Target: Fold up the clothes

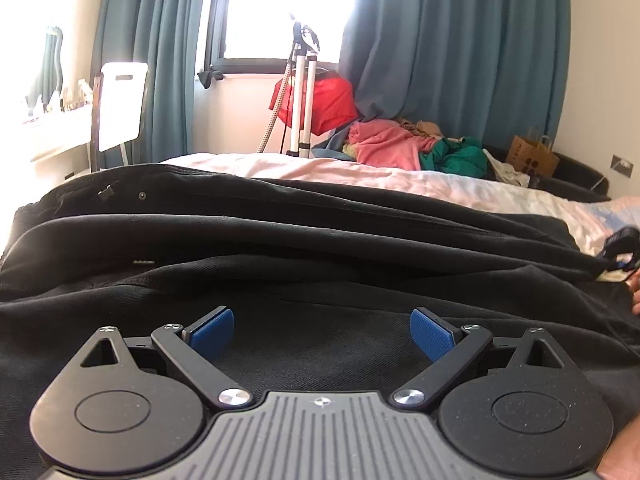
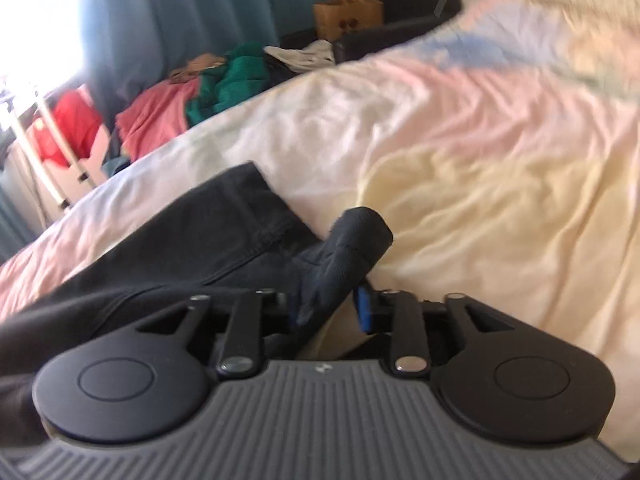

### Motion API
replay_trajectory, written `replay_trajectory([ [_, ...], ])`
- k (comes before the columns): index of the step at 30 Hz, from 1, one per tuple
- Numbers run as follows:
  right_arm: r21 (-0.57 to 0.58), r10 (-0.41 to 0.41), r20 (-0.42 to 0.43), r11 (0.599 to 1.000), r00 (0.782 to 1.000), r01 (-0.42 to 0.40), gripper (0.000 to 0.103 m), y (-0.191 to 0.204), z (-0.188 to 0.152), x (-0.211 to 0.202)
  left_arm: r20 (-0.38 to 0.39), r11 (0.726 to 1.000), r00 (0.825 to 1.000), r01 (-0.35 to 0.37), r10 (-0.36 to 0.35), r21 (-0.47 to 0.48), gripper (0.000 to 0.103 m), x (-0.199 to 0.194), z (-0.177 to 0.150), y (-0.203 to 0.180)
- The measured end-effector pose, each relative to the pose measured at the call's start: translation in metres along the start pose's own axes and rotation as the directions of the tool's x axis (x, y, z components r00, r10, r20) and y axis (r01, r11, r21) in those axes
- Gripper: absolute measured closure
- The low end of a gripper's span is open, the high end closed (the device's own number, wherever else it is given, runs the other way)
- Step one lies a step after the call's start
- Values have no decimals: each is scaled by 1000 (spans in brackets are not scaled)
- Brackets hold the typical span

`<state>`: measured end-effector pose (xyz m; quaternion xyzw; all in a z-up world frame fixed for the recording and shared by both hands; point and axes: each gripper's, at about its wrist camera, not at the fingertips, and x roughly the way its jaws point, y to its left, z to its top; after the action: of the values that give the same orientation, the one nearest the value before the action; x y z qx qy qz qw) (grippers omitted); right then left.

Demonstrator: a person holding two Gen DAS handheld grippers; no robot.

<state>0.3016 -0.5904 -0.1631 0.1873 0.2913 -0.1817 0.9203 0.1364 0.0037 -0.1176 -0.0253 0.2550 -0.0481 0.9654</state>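
Black trousers (image 1: 280,240) lie spread across the near side of the bed (image 1: 360,176), waistband end toward the bed's left edge, hems toward the right. Left gripper (image 1: 322,334) hovers low over the dark fabric, jaws spread wide, nothing between the blue pads (image 1: 212,332). Right gripper (image 2: 332,308) has its jaws closed down on a bunched trouser hem (image 2: 352,240); the second leg's hem (image 2: 248,216) lies flat on the bedsheet (image 2: 460,160) just beside it, not held.

Risks, judged from this: only one leg seems pinched, so lifting for the fold likely drags the legs apart and skews the crease. The grip is on a small crumpled wad near the pad tips, so the cloth could slip out under the garment's weight. Right view is motion-blurred, so a fast swing may fling the loose hem. Left jaws hold nothing, so the waistband end is unanchored and may slide over the sheet. A pile of clothes (image 1: 400,146) at the bed's far edge sits well apart, no snag risk.
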Motion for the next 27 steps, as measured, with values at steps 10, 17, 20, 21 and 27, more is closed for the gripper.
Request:
replay_trajectory([
  [10,-152,248,33,959,968,-240,34,47,-42,-166,68,1000,998,1,-3,31,7,-44,4,-13],
  [17,-261,366,48,903,929,-342,14,73,-102,-272,84,998,996,20,-25,55,7,-79,-1,-26],
  [20,-280,388,90,894,917,-351,10,79,-121,-295,81,997,996,29,-34,68,6,-92,-6,-30],
  [21,-279,398,85,889,913,-362,10,80,-125,-297,80,996,996,30,-36,78,6,-95,-8,-32],
  [27,-365,401,53,860,914,-357,10,100,-144,-291,76,996,996,36,-43,86,3,-102,-25,-29],
])
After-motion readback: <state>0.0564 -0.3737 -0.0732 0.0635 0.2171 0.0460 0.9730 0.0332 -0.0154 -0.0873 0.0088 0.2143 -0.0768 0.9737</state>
